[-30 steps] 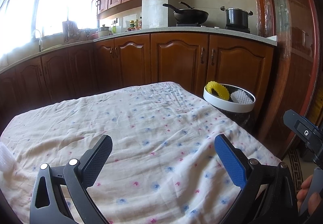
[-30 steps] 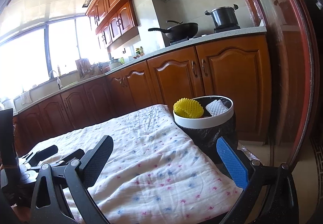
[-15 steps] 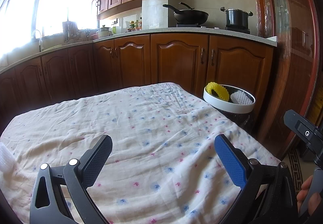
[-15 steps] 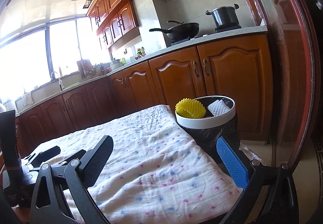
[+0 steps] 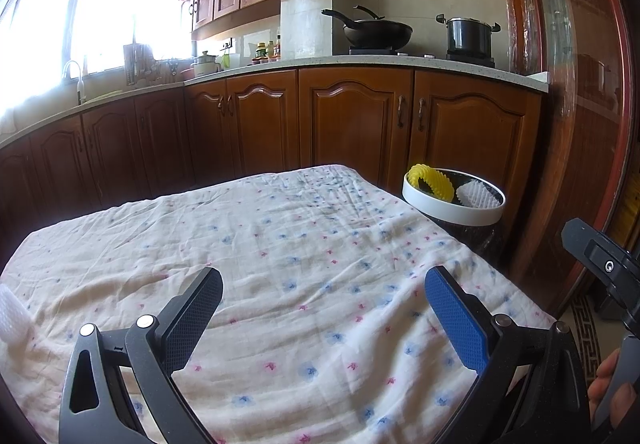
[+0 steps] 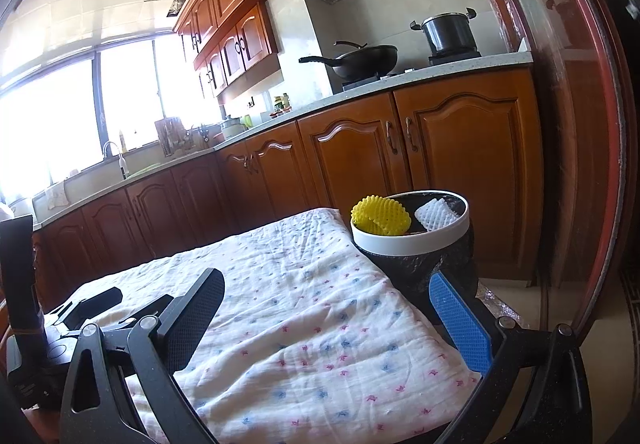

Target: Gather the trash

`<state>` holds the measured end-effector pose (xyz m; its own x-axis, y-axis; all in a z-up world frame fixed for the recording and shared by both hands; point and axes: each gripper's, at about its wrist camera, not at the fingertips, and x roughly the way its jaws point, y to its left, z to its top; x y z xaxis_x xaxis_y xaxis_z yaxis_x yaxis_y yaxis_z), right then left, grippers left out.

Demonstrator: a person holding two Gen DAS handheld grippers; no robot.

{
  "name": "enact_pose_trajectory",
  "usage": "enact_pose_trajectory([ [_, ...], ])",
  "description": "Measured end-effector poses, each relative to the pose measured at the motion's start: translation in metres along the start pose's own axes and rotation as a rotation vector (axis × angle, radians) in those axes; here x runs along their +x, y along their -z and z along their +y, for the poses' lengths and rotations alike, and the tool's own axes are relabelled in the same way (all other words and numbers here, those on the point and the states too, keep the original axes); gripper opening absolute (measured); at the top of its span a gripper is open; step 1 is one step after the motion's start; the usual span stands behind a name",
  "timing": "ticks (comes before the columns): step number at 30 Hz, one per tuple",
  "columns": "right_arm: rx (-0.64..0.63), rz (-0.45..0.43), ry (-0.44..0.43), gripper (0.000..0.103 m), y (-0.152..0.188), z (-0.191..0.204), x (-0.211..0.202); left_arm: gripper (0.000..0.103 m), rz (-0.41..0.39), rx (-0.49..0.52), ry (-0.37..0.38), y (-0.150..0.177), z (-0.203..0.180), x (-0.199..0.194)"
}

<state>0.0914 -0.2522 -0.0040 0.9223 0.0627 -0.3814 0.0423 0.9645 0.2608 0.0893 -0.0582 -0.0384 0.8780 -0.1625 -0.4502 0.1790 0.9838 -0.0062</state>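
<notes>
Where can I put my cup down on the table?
Almost anywhere: the flowered cloth is bare from the grippers up to its far edge by the cupboards. A white foam piece sits at the left edge. The bin beside the right corner is crowded.

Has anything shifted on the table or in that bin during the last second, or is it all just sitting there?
Almost nothing. The right gripper drifted very slightly, so the bin sits a touch further right in its view. Nothing was picked up or dropped. The left gripper stayed open and empty over the tablecloth, and the yellow foam net and white foam net stayed in the bin.
</notes>
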Motion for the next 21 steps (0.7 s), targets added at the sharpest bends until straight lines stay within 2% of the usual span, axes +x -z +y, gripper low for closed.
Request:
enact_pose_trajectory([
  [21, 0.002, 0.001, 0.000, 0.103, -0.0003, -0.0004, 0.0001, 0.102, 0.004, 0.001, 0.003, -0.0007, 0.0028, 0.0020],
])
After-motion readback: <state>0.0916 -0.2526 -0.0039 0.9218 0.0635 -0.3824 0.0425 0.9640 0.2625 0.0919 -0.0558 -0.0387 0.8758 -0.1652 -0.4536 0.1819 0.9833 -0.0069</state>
